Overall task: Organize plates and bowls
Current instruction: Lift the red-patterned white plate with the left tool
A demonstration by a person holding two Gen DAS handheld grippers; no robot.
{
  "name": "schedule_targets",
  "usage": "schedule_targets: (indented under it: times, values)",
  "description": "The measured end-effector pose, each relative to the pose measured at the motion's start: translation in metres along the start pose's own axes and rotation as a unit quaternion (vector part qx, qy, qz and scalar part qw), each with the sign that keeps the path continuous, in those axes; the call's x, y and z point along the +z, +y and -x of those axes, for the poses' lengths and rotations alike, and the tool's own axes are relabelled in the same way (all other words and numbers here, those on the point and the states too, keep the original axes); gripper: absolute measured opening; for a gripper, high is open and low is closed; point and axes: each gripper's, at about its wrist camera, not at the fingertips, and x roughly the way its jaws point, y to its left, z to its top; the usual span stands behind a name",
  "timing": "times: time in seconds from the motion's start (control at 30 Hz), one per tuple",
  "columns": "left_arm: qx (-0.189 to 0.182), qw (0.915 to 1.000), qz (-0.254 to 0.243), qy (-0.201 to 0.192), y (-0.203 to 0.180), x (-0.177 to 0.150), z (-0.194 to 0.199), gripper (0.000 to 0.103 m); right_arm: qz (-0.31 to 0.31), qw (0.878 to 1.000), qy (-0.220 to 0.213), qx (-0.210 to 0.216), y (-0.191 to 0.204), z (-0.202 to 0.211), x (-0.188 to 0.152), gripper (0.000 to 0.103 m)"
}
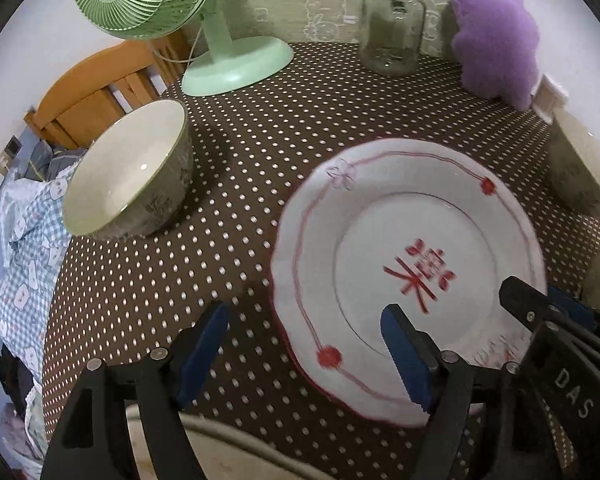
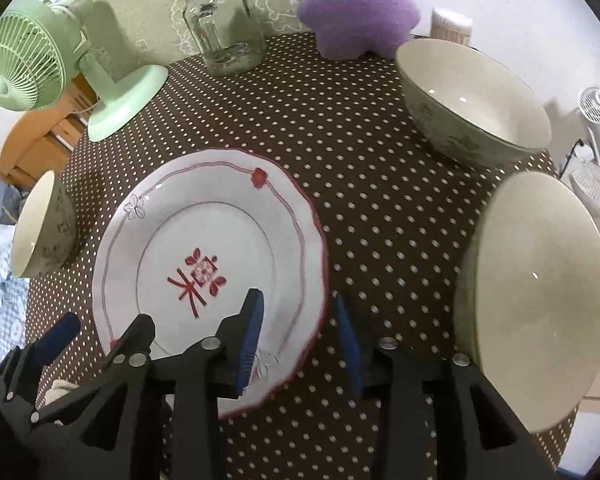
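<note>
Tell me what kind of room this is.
Probably a bedroom or small home living space, not a kitchen: a table in a polka-dot cloth holds a desk fan and a purple plush, and a wooden bed frame with checked bedding stands beside it.

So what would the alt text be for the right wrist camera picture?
An open right hand-held gripper hovers over the edge of a white plate with red markings on a polka-dot table. Three cream bowls, a green fan, a glass jar and a purple cushion surround it.
</note>
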Motion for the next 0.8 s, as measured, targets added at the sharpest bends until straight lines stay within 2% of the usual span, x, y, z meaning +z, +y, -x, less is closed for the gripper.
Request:
schedule_targets:
  times: [0.07,0.2,0.43,0.63,0.67,0.77,0.8]
  values:
    - [-0.001,1.0,0.003,0.004,0.003,0.004,-0.007,0.083,0.007,1.0,-0.007,0.0,0.006,-0.004,0.006,0.054]
    - [-0.008,1.0,0.001,-0.001,0.006,0.015,-0.015,0.083,0.022,0.999,-0.025,-0.006,0.015,-0.01,0.016,0.061]
    - [-0.015,0.9999,0.003,-0.003,0.009,0.028,-0.029,0.083,0.019,0.999,-0.027,-0.019,0.012,-0.024,0.032,0.062]
    - [-0.023,0.9996,0.006,-0.014,0.004,0.027,-0.029,0.083,0.008,1.0,-0.024,-0.018,0.01,-0.037,0.038,0.062]
    - [-0.027,0.9995,0.003,-0.015,0.003,0.027,-0.029,0.083,0.006,1.0,-0.022,-0.017,0.01,-0.039,0.039,0.062]
    - [-0.077,0.997,0.001,0.001,-0.002,0.027,-0.031,0.08,0.008,1.0,-0.017,-0.012,0.015,-0.043,0.04,0.06]
    - [-0.073,0.9973,-0.001,-0.002,-0.004,0.026,-0.03,0.08,0.007,1.0,-0.018,-0.014,0.016,-0.043,0.04,0.059]
